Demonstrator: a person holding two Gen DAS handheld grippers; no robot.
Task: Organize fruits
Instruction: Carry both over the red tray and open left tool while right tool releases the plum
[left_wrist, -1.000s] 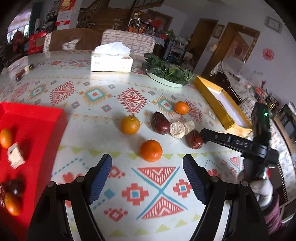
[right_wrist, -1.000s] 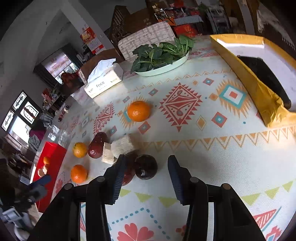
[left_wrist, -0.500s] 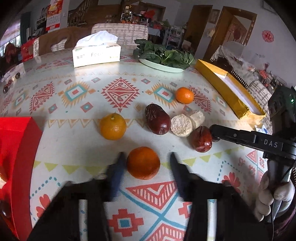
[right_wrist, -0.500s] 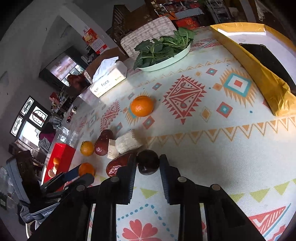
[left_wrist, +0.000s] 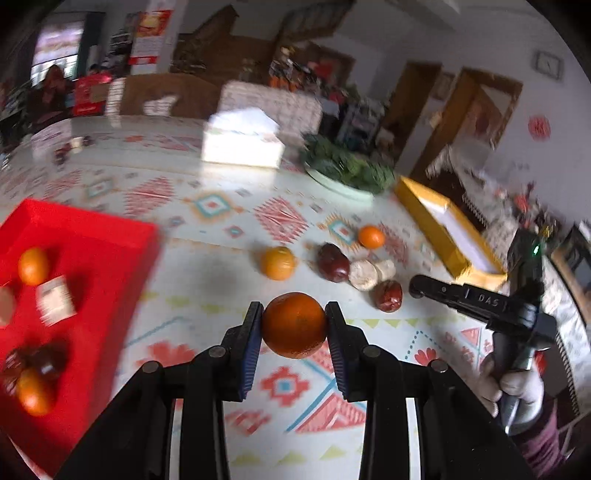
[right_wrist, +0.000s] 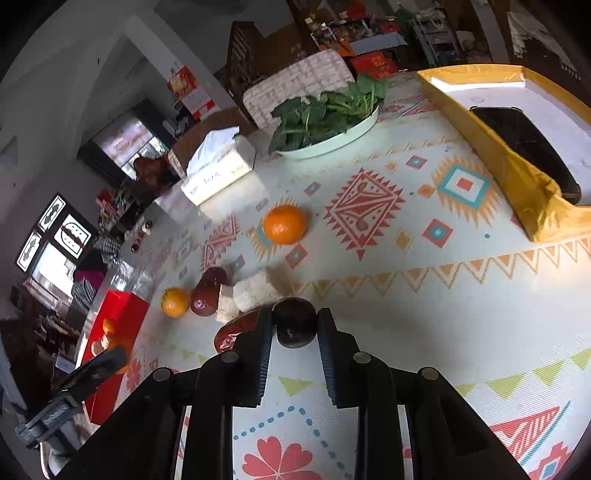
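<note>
the left gripper has its blue ribbed pads clamped on the round orange tangerine, one pad at 9 o'clock of the fruit and one at 3 o'clock, across its widest part. it looks lifted clear of the patterned tablecloth, though the blur makes that hard to confirm. the fruit is probably light, with soft, loose peel that dents under pressure, so a hold across the middle suits it; squeezing harder would likely bruise it.

the right gripper is closed on the small dark round fruit, black pads at its 9 and 3 o'clock. its skin looks smooth and glossy, so it may slip. the long wrinkled red date touches the left pad from outside and may get dragged along.

at 10 o'clock of that gripper lie a pale cut chunk, a dark red fruit and a small orange; farther off, at 12 o'clock, sits another orange.

the red plastic tray, at 9 o'clock in the left view, is smeared by motion and cut by the edge; its contents read as oranges, pale pieces and something dark. the underside of each held fruit is hidden.
</note>
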